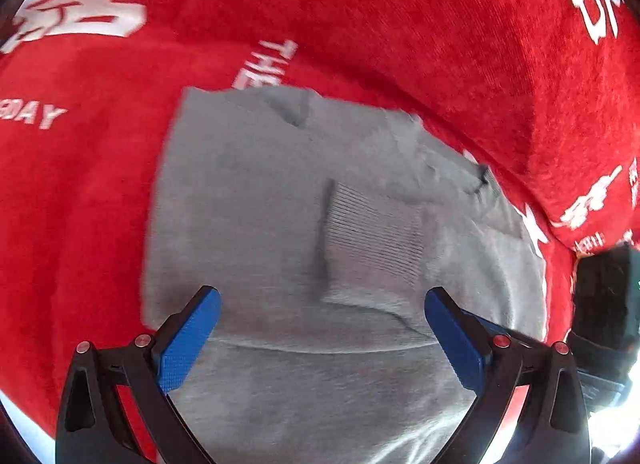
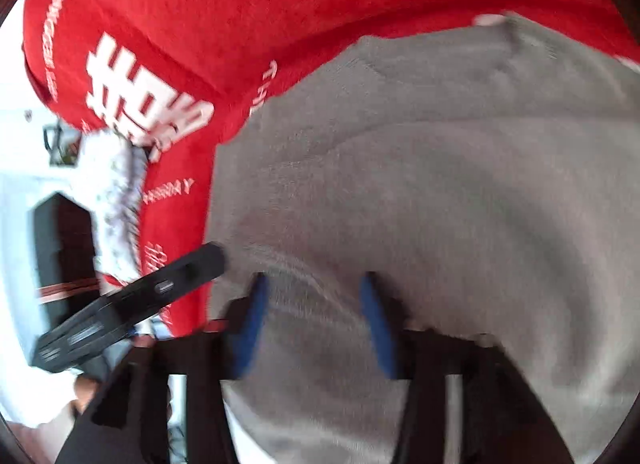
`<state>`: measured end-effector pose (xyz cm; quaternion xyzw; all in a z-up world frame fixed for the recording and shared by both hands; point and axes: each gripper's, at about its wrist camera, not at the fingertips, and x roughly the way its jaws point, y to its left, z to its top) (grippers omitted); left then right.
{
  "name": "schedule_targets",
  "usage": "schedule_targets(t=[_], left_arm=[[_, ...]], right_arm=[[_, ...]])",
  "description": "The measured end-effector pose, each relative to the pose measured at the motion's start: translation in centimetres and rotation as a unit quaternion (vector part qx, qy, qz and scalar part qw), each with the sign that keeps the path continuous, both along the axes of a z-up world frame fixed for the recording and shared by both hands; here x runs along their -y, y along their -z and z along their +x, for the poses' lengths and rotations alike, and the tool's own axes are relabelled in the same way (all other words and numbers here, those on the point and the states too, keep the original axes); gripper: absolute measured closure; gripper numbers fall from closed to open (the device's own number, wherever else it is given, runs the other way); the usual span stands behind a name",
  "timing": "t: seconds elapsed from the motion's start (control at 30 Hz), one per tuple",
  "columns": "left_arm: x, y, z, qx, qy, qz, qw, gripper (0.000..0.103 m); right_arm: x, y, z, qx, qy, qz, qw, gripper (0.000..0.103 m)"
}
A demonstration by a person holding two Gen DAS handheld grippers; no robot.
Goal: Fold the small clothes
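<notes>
A small grey knit garment (image 1: 256, 199) lies partly folded on a red blanket (image 1: 400, 15) with white lettering. A ribbed cuff (image 1: 372, 240) lies across its middle. My left gripper (image 1: 322, 304) is open just above the garment's near part, blue pads wide apart and empty. In the right wrist view the same grey garment (image 2: 460, 183) fills the right side, blurred by motion. My right gripper (image 2: 314, 296) is open, blue pads either side of a ridge of grey cloth without closing on it.
The red blanket (image 2: 200, 3) rises in a fold behind the garment. The left gripper's black body (image 2: 132, 304) shows at the lower left of the right wrist view. A white patterned cloth (image 2: 112, 191) and a dark object (image 2: 60, 256) lie past the blanket's left edge.
</notes>
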<state>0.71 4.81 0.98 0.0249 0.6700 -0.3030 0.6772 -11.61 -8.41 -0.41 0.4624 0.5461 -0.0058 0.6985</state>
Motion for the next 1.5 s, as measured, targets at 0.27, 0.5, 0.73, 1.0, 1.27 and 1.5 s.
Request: schedule_targets(t=[0.27, 0.5, 0.73, 1.0, 1.27, 1.5], left_arm=[[3.7, 0.6, -0.4, -0.029, 0.011, -0.029, 0.9991, 0.026], [4.2, -2.2, 0.5, -0.016, 0.025, -0.071, 0.997, 0.096], [2.1, -0.4, 0.0, -0.013, 0.031, -0.028, 0.9991, 0.096], [1.9, 0.5, -0.5, -0.004, 0.031, -0.004, 0.9995, 0.095], [2.9, 0.5, -1.4, 0.014, 0.041, 0.012, 0.999, 0.095], [5.0, -2.4, -1.8, 0.065, 0.071, -0.015, 0.9952, 0.095]], right_arm=[[6.0, -0.7, -12.8, -0.041, 0.173, 0.035, 0.983, 0.045], [10.1, 0.4, -20.7, -0.034, 0.379, 0.064, 0.922, 0.056], [11.9, -1.8, -18.3, -0.016, 0.286, -0.013, 0.958, 0.096], [11.8, -3.4, -20.0, -0.053, 0.228, -0.057, 0.971, 0.057], [17.9, 0.7, -16.7, -0.073, 0.267, -0.031, 0.96, 0.097], [15.3, -3.3, -10.1, -0.121, 0.077, -0.256, 0.956, 0.096]])
